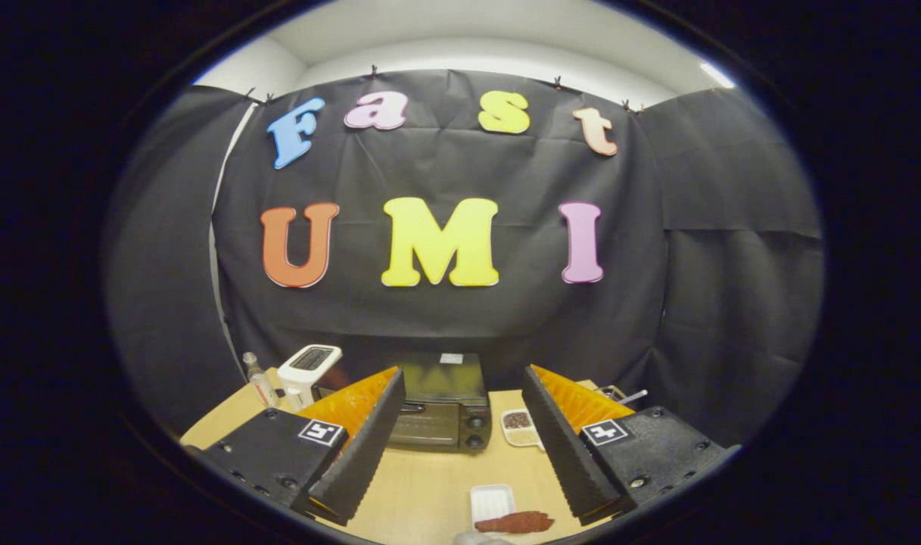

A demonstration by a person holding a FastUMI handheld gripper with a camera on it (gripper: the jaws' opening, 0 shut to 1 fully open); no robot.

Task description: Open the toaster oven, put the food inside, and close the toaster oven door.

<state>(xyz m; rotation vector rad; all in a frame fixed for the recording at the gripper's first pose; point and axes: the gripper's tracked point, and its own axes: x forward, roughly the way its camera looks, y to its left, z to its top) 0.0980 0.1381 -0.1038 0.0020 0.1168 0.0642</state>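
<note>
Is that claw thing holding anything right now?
No, nothing is held. The claw is open, its fingers spread wide apart above the table. The oven sits beyond them with its door shut, and the food lies untouched near the fingers.

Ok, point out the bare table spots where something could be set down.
The open tongs frame bare table between the toaster oven and the white tray. Crowded: the food strip by that tray, and the divided dish beside the oven.
</note>
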